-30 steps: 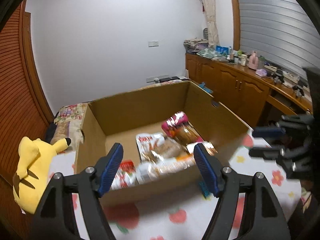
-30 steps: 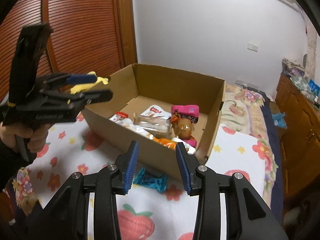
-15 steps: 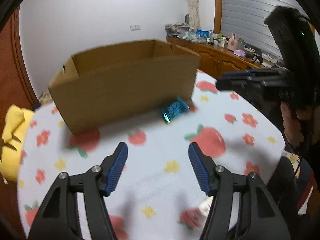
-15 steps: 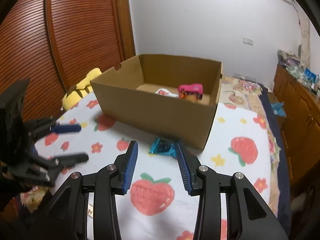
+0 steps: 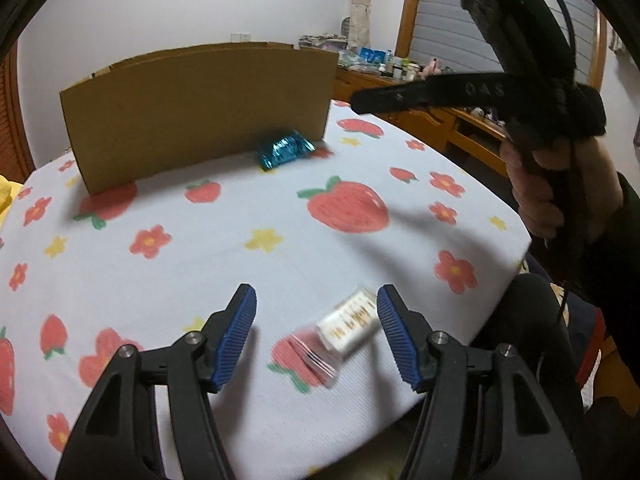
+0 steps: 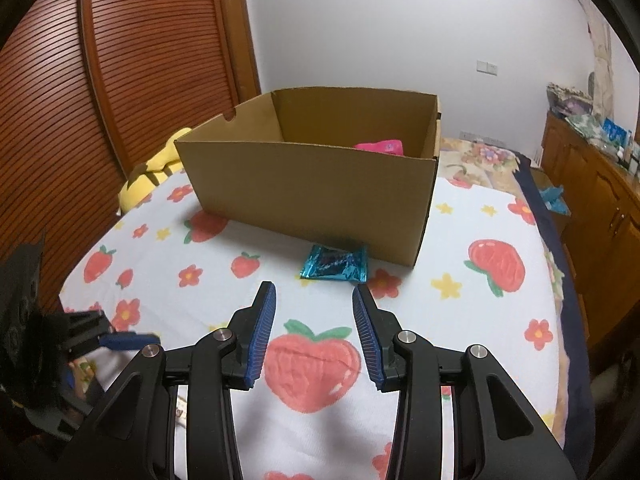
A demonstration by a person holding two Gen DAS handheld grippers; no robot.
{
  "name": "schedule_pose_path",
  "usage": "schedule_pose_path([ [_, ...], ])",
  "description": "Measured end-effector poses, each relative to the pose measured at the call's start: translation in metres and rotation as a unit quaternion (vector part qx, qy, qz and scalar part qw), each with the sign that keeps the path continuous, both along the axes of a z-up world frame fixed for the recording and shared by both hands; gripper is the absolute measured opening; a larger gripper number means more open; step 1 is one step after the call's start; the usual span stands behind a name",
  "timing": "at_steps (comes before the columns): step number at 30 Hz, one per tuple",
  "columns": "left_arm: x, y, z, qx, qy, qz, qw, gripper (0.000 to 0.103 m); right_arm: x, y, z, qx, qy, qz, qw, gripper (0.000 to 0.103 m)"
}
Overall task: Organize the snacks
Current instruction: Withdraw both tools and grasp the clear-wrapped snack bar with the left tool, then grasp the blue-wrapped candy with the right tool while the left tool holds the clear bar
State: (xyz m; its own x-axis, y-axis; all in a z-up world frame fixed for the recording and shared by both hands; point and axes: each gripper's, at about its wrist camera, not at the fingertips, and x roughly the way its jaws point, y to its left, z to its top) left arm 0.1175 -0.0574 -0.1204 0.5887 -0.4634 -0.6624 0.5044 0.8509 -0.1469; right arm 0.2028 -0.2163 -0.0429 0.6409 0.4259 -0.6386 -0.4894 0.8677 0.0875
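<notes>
The left gripper is open over a small white and red snack pack, not squeezing it. The right gripper is open and holds nothing. A shiny blue snack lies just in front of the cardboard box.

Left hand-held gripper tilted downward, blue-padded jaws parted wide with nothing pressed between; right hand-held gripper likewise angled down, jaws narrower and gripping nothing, its handle clasped by a dark-sleeved hand at far right.
</notes>
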Motion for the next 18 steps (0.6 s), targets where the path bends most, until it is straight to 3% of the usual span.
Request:
schedule_pose_path([
  [7,0.000,-0.007,-0.012,0.023,0.003,-0.008,0.9997,0.061,0.004,0.004,-0.009,-0.005,0.007,0.003,1.000,0.040],
  [9,0.001,-0.008,-0.013,0.031,-0.003,-0.007,0.9995,0.051,0.006,0.005,-0.012,-0.005,0.011,0.003,1.000,0.040],
  [11,0.003,-0.008,-0.013,0.038,-0.009,-0.001,0.9992,0.033,0.009,0.006,-0.015,-0.006,0.014,0.002,1.000,0.041],
  [13,0.008,-0.004,-0.012,0.031,-0.004,0.004,0.9995,0.021,0.012,0.006,-0.018,-0.005,0.018,0.002,1.000,0.041],
  [16,0.017,0.003,-0.011,0.020,0.005,0.017,0.9996,0.020,0.018,0.007,-0.024,-0.006,0.023,-0.001,1.000,0.045],
  [18,0.023,0.006,-0.009,0.021,0.004,0.026,0.9994,0.020,0.022,0.008,-0.027,-0.007,0.026,-0.006,1.000,0.052],
])
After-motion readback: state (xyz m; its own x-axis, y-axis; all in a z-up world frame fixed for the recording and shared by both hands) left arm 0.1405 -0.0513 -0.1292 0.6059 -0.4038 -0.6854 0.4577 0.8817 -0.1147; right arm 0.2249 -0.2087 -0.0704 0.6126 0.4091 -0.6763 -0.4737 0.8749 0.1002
